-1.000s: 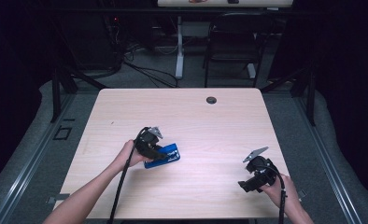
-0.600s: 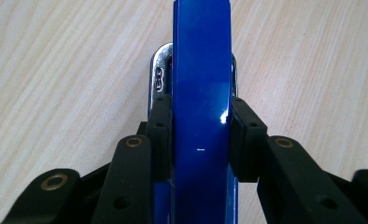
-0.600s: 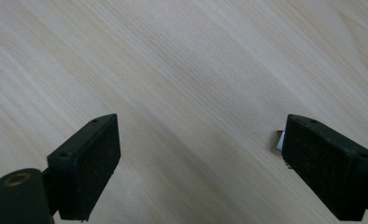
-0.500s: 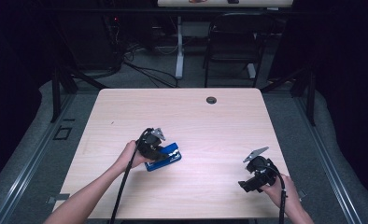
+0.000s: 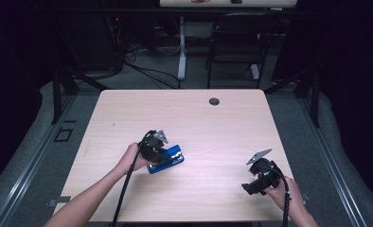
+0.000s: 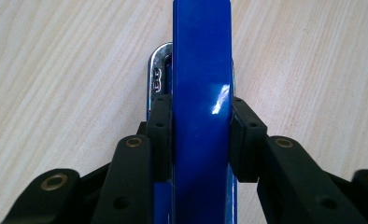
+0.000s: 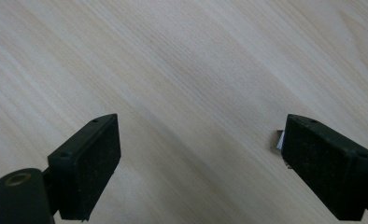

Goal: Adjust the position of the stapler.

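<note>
Clearly, the blue stapler lies on the bench, clamped by the left gripper; its near end is cut off, its metal stamp unreadable. The right gripper hovers with jaws spread, half hiding a small object.

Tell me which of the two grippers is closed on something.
The left gripper: it clamps the blue stapler. The right gripper stands open over bare table.

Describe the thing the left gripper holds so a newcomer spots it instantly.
On the light wood table, look left of centre toward the near edge, where the left gripper comes in. Its jaws are shut on a stapler, clamped on both sides. It is glossy blue with a chrome base tip, the one coloured thing on the table.
</note>
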Demonstrator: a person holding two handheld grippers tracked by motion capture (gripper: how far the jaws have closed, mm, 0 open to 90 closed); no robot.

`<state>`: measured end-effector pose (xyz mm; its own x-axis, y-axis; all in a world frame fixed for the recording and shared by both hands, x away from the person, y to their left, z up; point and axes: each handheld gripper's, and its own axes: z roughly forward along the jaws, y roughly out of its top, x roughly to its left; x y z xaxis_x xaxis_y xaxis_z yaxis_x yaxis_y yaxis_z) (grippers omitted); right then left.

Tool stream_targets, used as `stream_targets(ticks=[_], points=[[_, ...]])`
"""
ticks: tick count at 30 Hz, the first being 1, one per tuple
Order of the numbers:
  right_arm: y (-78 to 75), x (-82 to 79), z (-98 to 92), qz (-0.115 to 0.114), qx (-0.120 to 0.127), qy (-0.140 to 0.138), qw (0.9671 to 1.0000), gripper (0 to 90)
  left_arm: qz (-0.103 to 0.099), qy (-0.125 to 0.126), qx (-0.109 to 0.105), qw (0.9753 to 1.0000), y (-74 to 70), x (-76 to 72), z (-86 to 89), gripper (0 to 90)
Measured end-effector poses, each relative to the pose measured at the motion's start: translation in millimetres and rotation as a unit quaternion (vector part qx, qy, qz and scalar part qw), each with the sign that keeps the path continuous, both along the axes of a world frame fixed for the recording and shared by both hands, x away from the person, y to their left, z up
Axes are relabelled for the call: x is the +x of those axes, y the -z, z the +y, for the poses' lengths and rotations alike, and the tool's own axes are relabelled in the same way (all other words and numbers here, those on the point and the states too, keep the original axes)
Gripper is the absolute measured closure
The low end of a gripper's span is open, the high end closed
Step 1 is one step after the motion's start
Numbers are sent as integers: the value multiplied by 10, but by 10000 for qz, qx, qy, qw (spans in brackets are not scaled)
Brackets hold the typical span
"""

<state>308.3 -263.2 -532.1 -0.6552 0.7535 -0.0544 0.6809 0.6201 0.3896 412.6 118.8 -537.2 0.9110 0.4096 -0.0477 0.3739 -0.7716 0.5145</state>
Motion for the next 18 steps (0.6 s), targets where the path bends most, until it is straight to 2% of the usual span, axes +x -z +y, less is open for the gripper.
stream_targets(ticks=[5, 7, 9, 12, 18], points=[[3, -2, 6, 6, -18, 16, 10000, 113, -21, -31, 55, 10000, 4, -7, -15, 652], [5, -5, 11, 3, 39, 26, 10000, 113, 21, -43, 205, 9998, 46, 7, -32, 625], [2, -5, 9, 14, 33, 11, 10000, 113, 61, -20, 261, 9996, 84, 7, -49, 619], [-1, -3, 2, 13, -26, 3, 10000, 113, -88, -31, 356, 9993, 99, -15, -83, 653], [2, -2, 7, 43, 8, -20, 10000, 114, -100, 64, 294, 9995, 104, -22, -76, 663]])
